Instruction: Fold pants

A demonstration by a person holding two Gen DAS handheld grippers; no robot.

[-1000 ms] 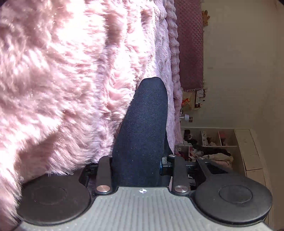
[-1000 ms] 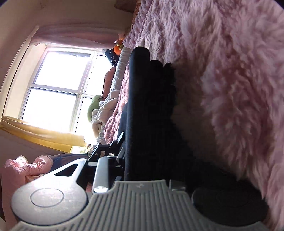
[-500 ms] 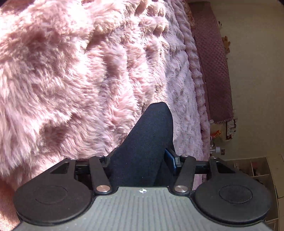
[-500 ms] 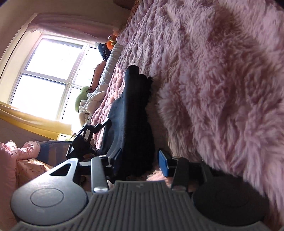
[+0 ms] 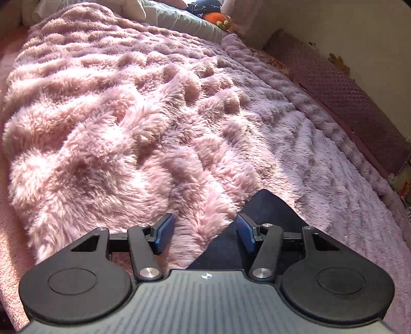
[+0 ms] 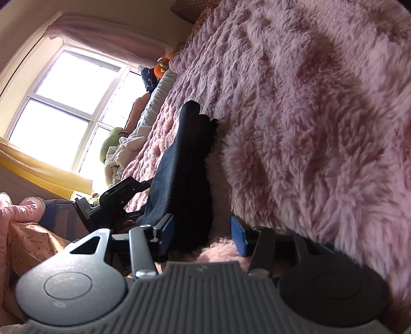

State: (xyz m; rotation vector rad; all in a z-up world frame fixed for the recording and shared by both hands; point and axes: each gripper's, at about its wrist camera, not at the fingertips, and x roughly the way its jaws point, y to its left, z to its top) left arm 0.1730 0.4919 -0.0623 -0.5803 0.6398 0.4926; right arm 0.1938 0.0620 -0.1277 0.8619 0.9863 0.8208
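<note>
Dark navy pants lie folded into a narrow strip on a fluffy pink blanket. My left gripper hovers above them; its jaws are closing, with mostly blanket fur between them. The pants sit under and beside the right pad, which does not press on them. In the right wrist view the pants run away from my right gripper, whose jaws are opening. The cloth rests against the left pad, and the right pad stands apart. The left gripper's black frame shows beyond the pants.
The blanket covers the whole bed. An orange plush and pillows lie at its far end, and a purple dotted mat runs along the wall. A bright window, a green plush and crumpled pale cloth are at the bedside.
Both grippers have let go of the pants and their jaws have spread. The left gripper has risen and rolled, so the whole bed now shows. The right gripper has drawn back a little.
</note>
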